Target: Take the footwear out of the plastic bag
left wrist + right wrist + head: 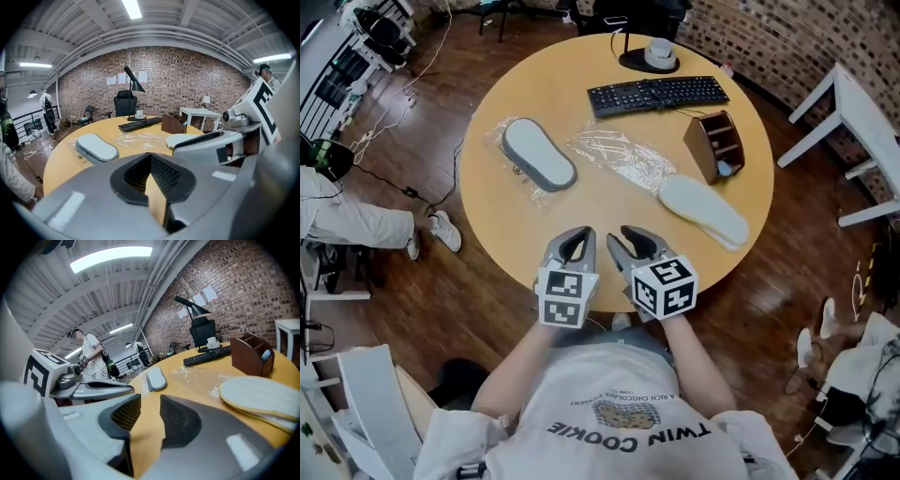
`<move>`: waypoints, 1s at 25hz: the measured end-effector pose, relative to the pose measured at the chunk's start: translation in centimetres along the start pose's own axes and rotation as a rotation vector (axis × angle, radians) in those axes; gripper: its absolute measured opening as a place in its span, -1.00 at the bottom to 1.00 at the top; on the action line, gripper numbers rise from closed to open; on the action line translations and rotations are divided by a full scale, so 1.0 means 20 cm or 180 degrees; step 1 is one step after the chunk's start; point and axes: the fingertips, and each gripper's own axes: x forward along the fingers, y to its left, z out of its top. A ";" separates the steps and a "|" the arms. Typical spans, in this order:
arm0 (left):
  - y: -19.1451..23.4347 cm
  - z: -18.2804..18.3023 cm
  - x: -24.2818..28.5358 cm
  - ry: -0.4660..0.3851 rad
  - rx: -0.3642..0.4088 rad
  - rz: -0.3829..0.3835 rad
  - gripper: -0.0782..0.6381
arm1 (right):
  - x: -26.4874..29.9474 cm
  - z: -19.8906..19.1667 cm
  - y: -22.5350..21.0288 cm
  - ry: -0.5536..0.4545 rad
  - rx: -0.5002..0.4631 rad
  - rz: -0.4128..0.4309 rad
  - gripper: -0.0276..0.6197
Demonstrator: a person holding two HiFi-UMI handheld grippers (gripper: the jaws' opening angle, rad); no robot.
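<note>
A grey slipper lies at the table's left with a clear plastic bag around it; whether it is inside or on top I cannot tell. A crumpled, empty-looking clear bag lies mid-table. At the right lies white flat footwear, which looks like two thin pieces stacked. Both grippers hover side by side over the near edge, well short of all of it. My left gripper has its tips together with nothing between them. My right gripper shows a bare gap between its pads.
At the back of the round wooden table are a black keyboard and a lamp base. A brown wooden desk organiser stands right of the empty bag. A white table stands off right. People and cables are at the left.
</note>
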 end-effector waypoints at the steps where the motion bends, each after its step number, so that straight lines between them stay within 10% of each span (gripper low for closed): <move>1: -0.03 0.00 -0.03 -0.0001 -0.0025 0.0042 -0.77 | -0.03 0.00 0.01 0.0002 -0.0043 0.0029 -0.53; 25: -0.18 -0.22 -0.65 -0.0232 -0.0402 0.0325 -0.77 | -0.38 -0.22 0.55 -0.0050 -0.0441 0.0149 -0.73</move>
